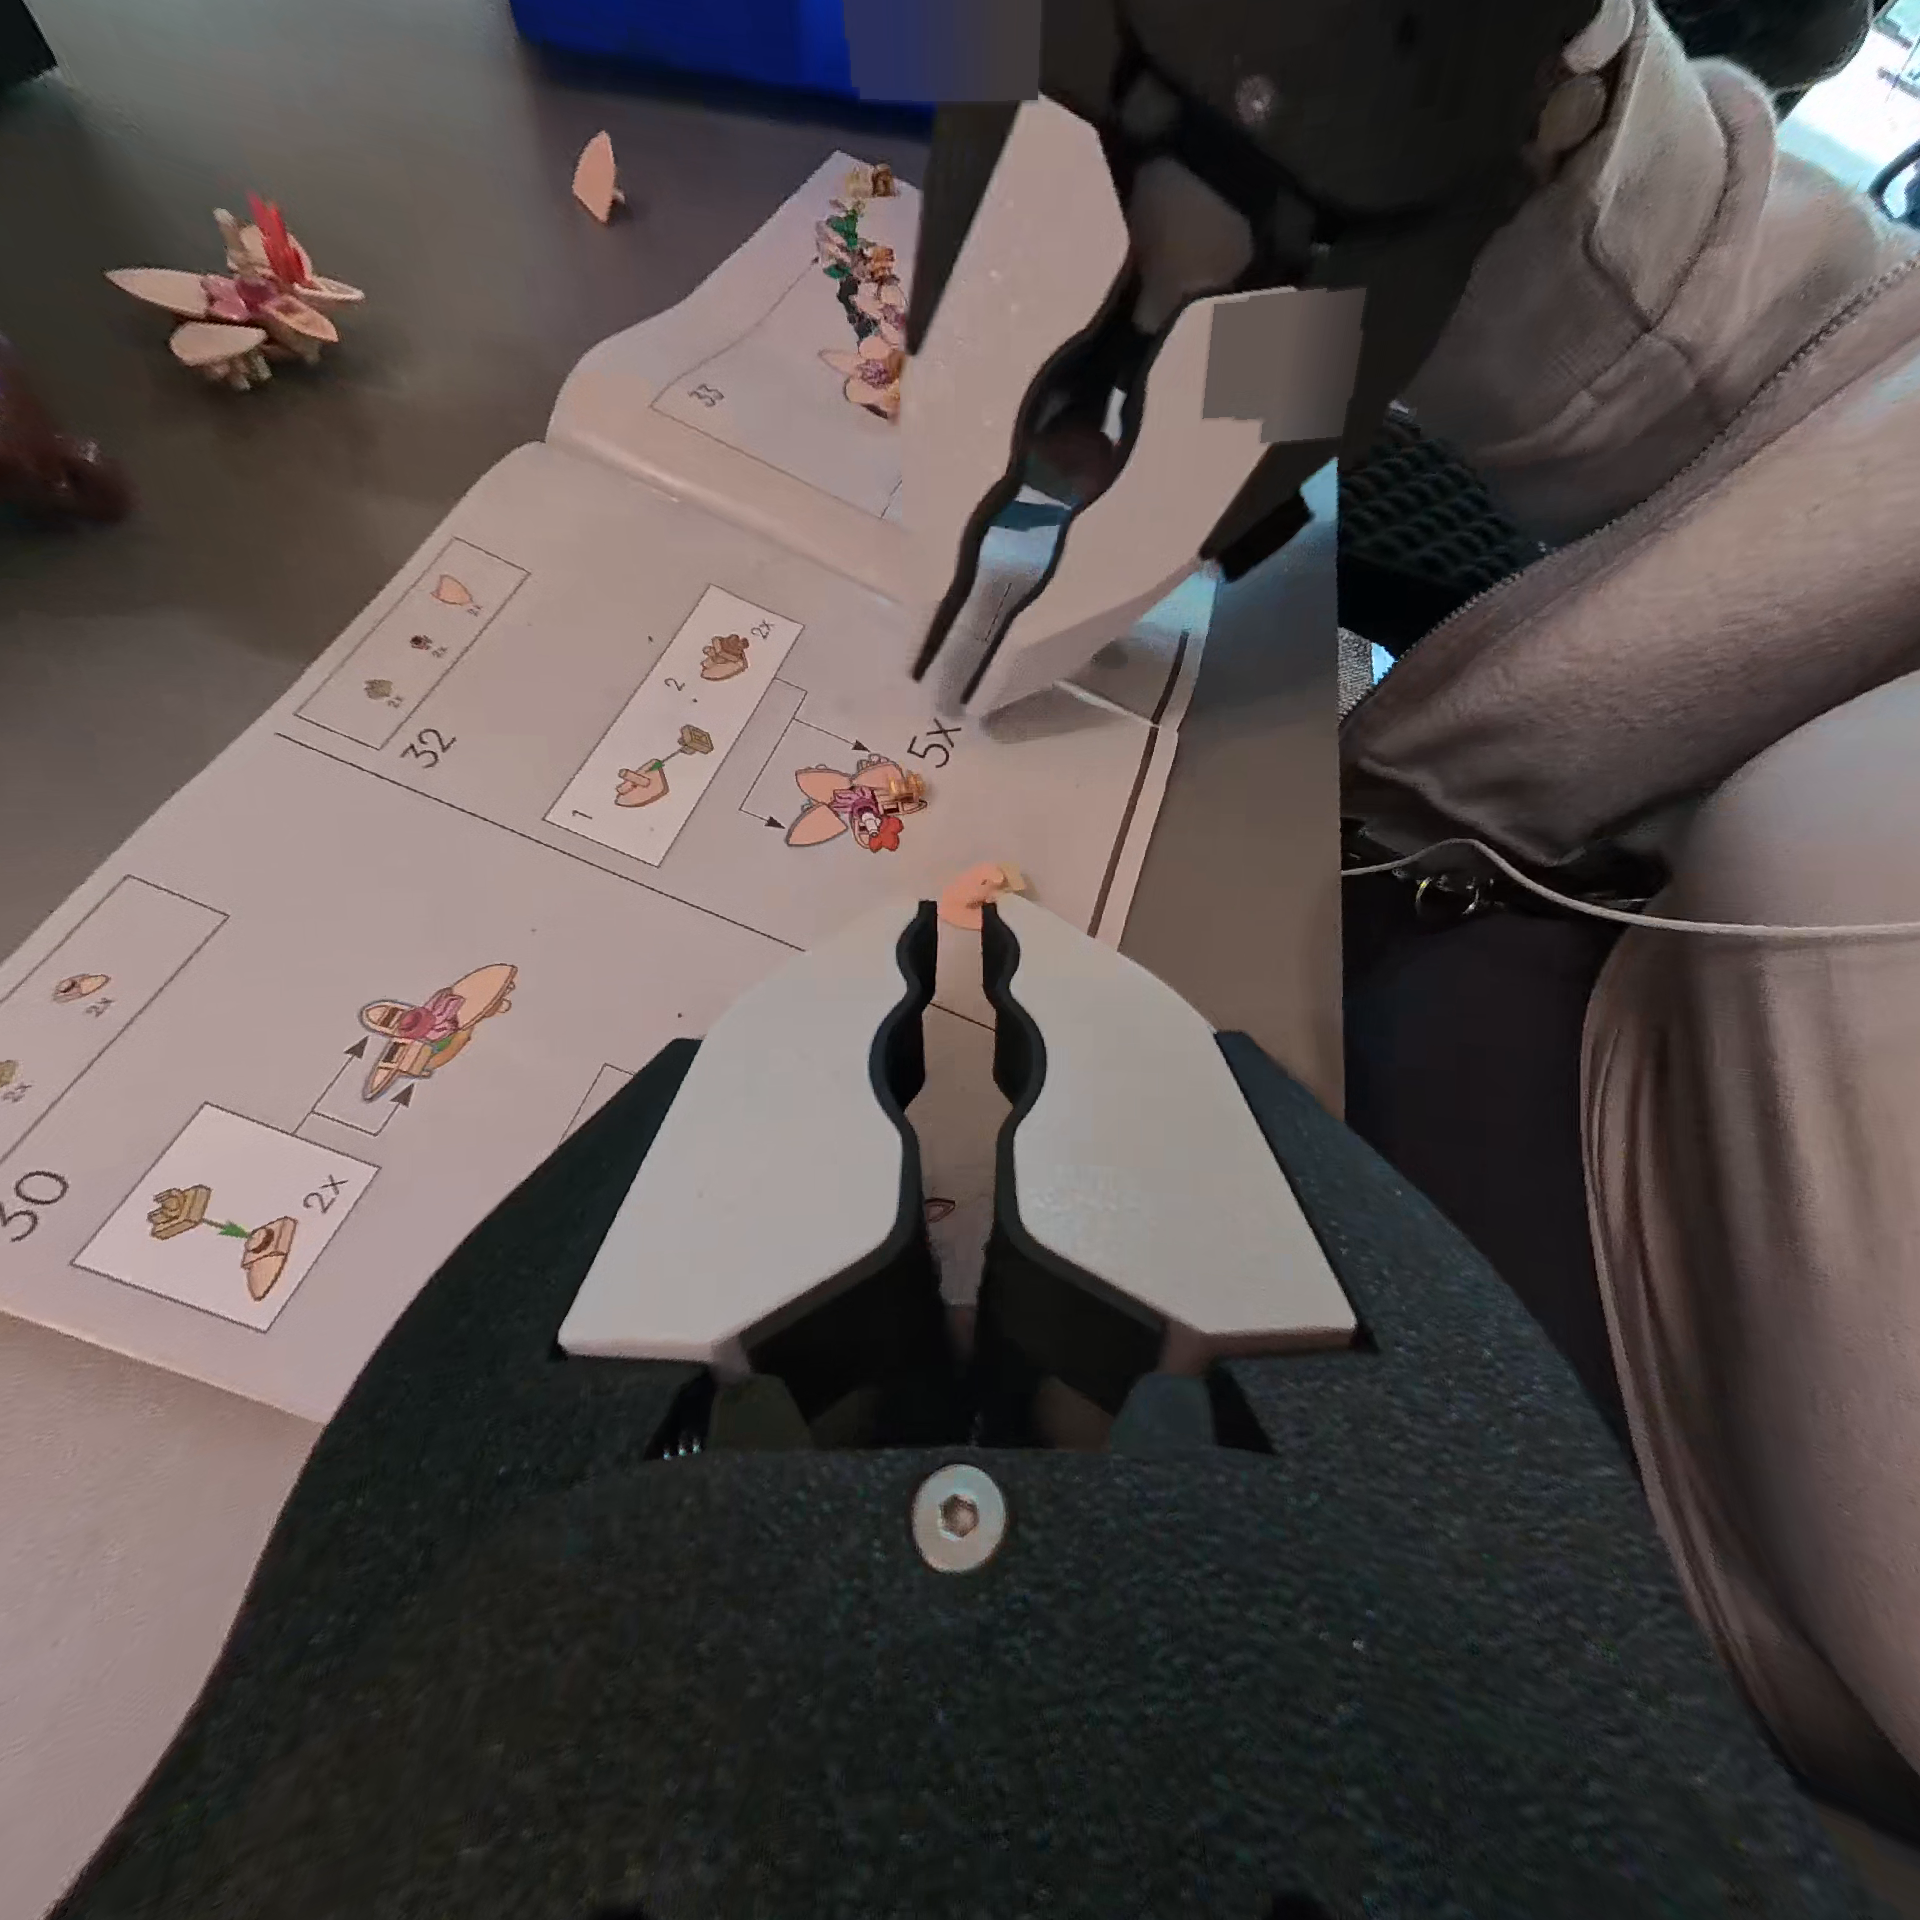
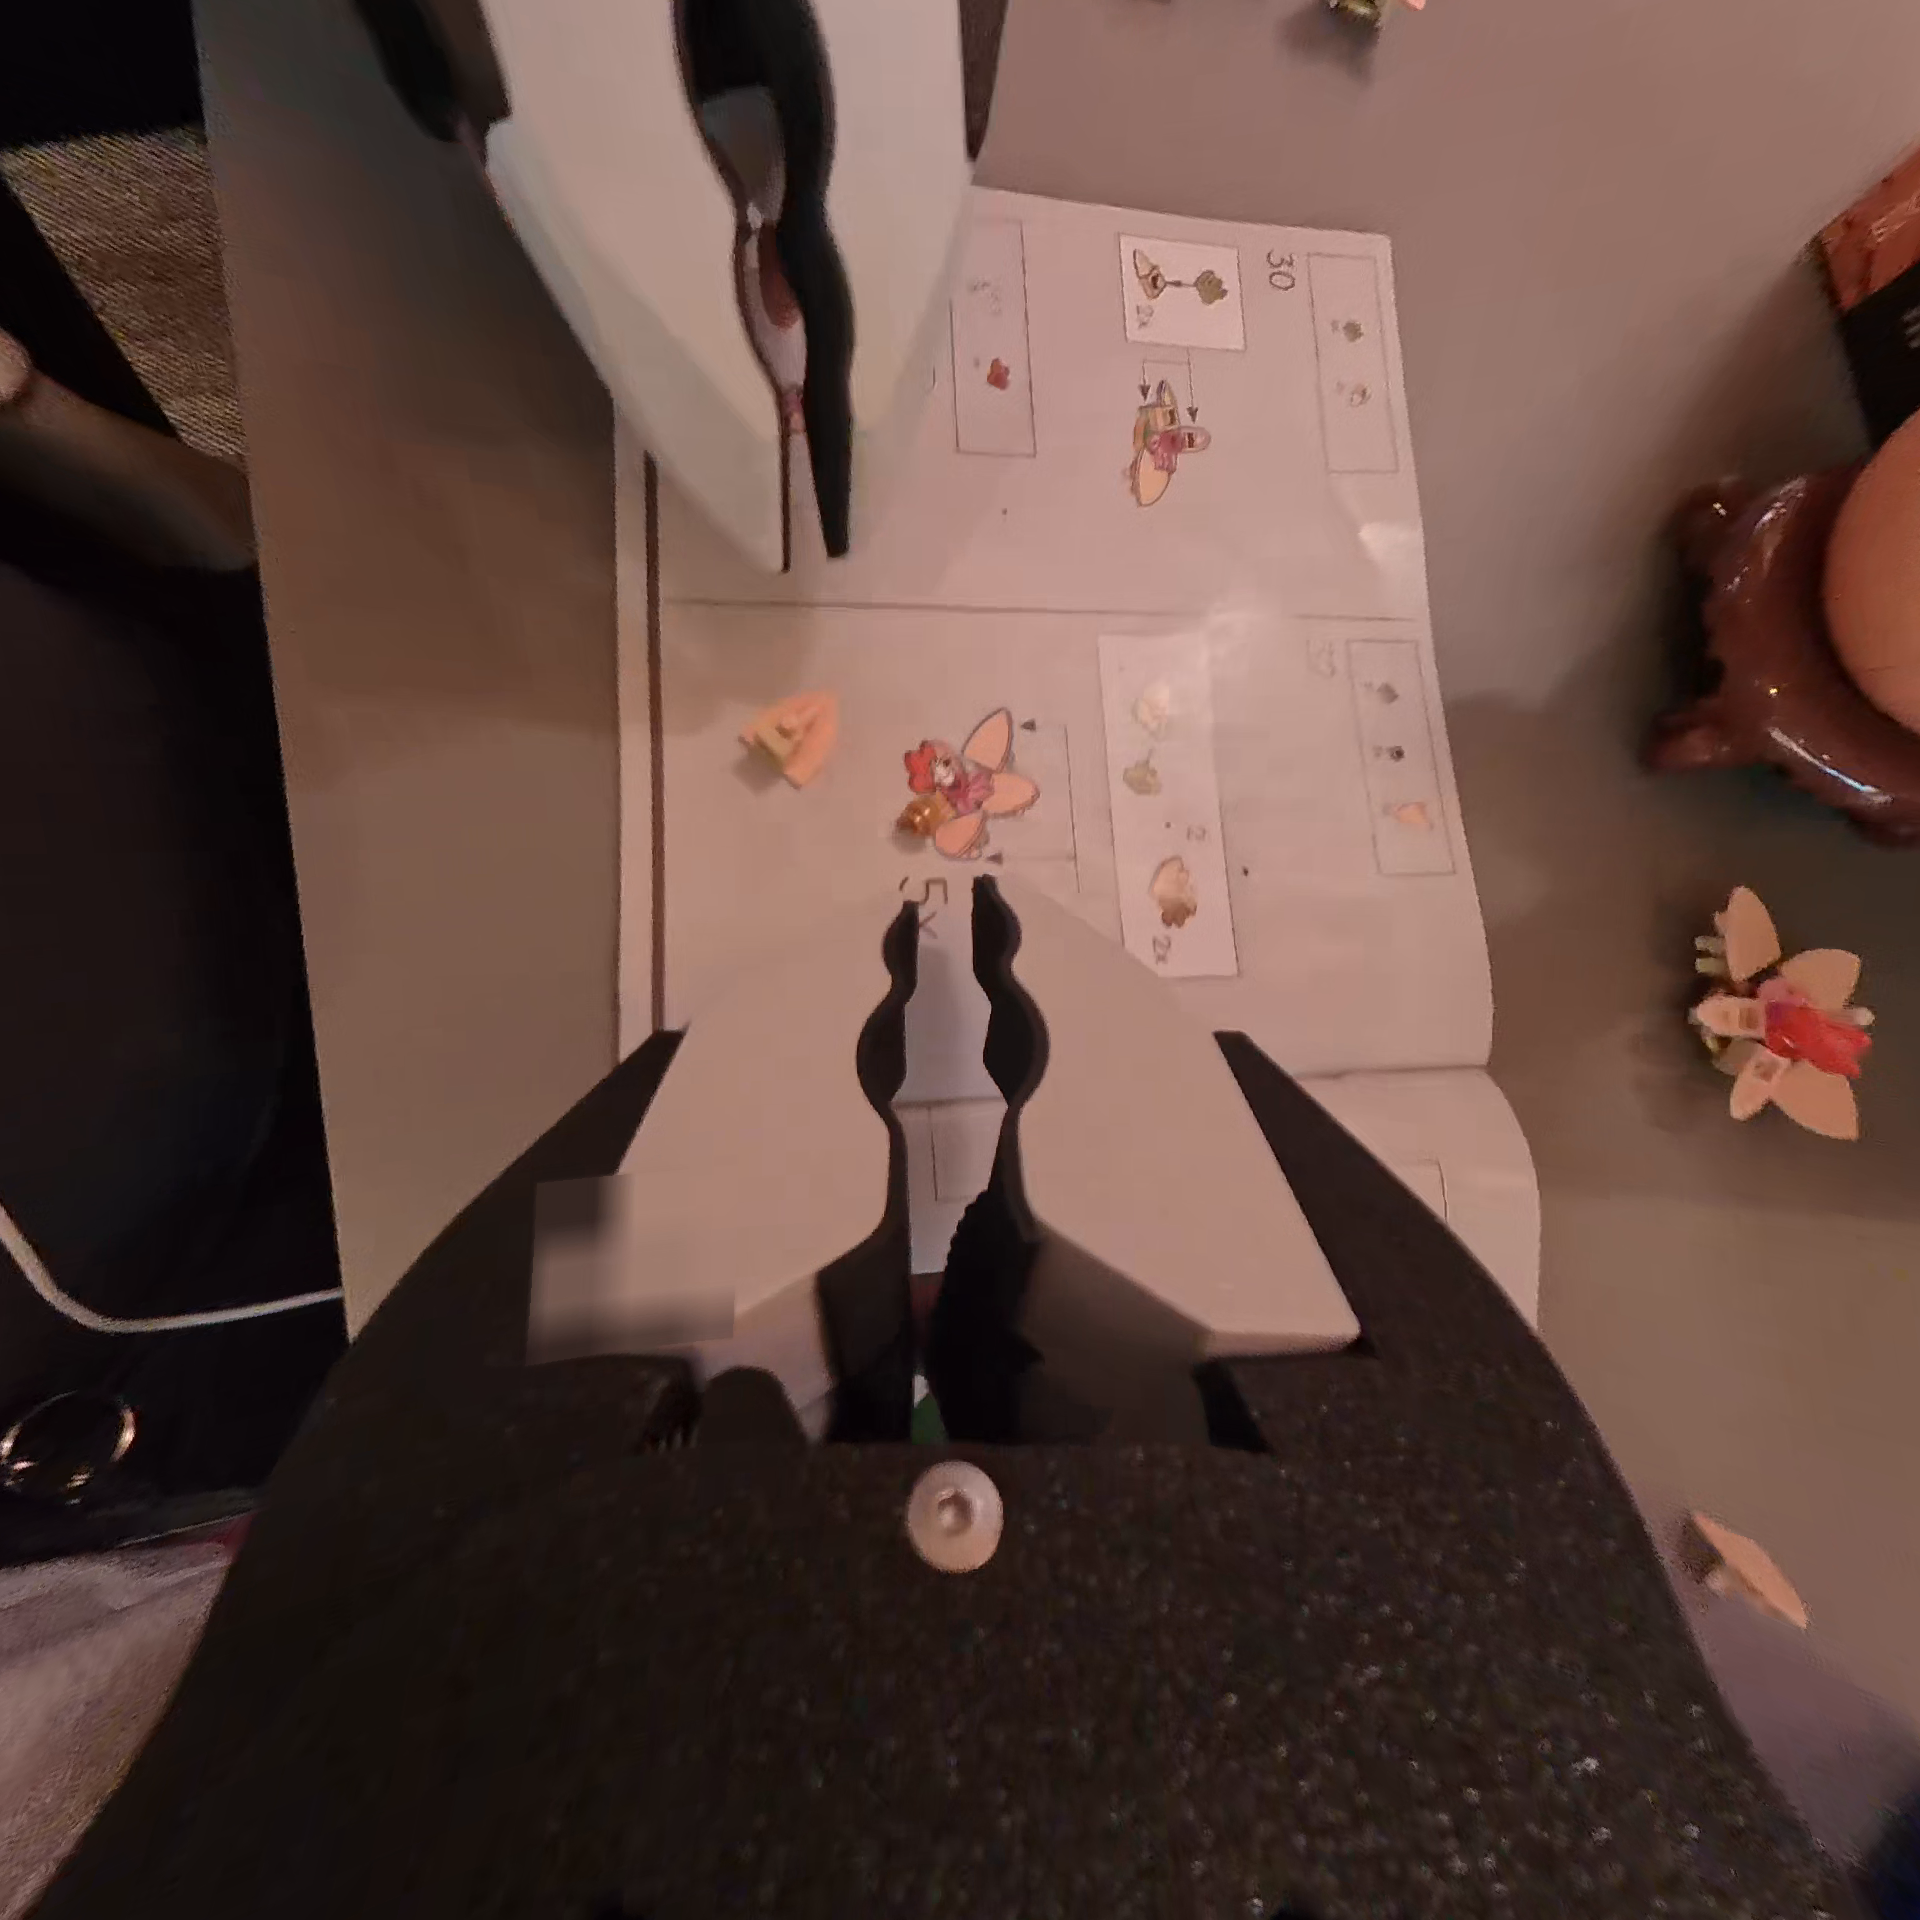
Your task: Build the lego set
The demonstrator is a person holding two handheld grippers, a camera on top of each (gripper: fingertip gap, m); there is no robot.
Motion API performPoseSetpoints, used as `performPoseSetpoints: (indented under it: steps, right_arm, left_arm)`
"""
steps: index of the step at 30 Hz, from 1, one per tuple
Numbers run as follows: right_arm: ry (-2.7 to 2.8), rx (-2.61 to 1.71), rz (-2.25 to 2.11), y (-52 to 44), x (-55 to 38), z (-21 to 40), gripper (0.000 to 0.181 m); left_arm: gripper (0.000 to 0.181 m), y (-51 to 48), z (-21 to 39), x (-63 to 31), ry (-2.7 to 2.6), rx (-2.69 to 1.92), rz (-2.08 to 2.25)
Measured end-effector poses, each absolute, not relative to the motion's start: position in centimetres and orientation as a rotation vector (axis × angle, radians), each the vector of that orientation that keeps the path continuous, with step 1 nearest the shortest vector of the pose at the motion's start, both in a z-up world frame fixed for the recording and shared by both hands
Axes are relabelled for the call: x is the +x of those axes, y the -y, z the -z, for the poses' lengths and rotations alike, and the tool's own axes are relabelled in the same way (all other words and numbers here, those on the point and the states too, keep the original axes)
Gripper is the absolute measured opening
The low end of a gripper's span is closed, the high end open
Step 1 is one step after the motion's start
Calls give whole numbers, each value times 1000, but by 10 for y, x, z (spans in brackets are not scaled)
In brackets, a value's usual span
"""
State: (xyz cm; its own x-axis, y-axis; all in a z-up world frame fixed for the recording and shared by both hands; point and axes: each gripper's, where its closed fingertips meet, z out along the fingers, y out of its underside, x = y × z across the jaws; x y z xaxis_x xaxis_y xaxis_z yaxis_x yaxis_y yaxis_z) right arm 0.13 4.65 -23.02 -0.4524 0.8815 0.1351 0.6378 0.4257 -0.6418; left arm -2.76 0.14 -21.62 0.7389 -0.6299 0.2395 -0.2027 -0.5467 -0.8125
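An open instruction booklet (image 1: 343,831) (image 2: 1299,540) lies on the grey table. A small peach petal piece with a tan clip (image 1: 985,885) (image 2: 795,740) lies on the page near the table's front edge. My left gripper (image 1: 961,916) hovers just behind it, jaws a narrow gap apart and empty; it also shows in the right wrist view (image 2: 808,549). My right gripper (image 2: 940,896) is narrowly open and empty, its tips low over the page beside a printed flower; it also shows in the left wrist view (image 1: 948,688). A part-built flower (image 1: 241,296) (image 2: 1782,1023) sits on the table beyond the booklet.
A loose peach petal (image 1: 601,177) (image 2: 1751,1571) lies on the table. A glossy brown stand (image 2: 1766,686) (image 1: 52,457) sits past the booklet. A blue box (image 1: 707,42) stands at the far side. A person's beige-clad lap (image 1: 1662,727) borders the table edge. One gripper's finger ends stand about 6 cm off the other's. The part-built flower (image 2: 1782,1023) sits 15 cm or so from the ends of my right fingers. Seen from the left wrist view (image 1: 283,271) as well.
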Motion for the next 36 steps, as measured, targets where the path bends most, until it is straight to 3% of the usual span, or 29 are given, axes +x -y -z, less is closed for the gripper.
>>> performPoseSetpoints:
  steps: [12,20,26,31,36]
  right_arm:
    - [2417,-1250,-777,-36,-16,242,6]
    - [2551,-975,-753,-32,-16,242,12]
    - [2470,-979,-830,-34,-23,241,4]
    - [2100,-807,-854,-35,-38,190,4]
    - [1631,-568,-714,-28,-41,126,4]
  left_arm:
    - [8,2,219,-26,-639,-2121,693]
    - [8,2,219,-25,-641,-2116,700]
    - [11,-4,215,-30,-587,-2096,684]
    - [12,-24,197,-43,-346,-1990,680]
    - [12,-21,139,-31,-124,-1630,1138]
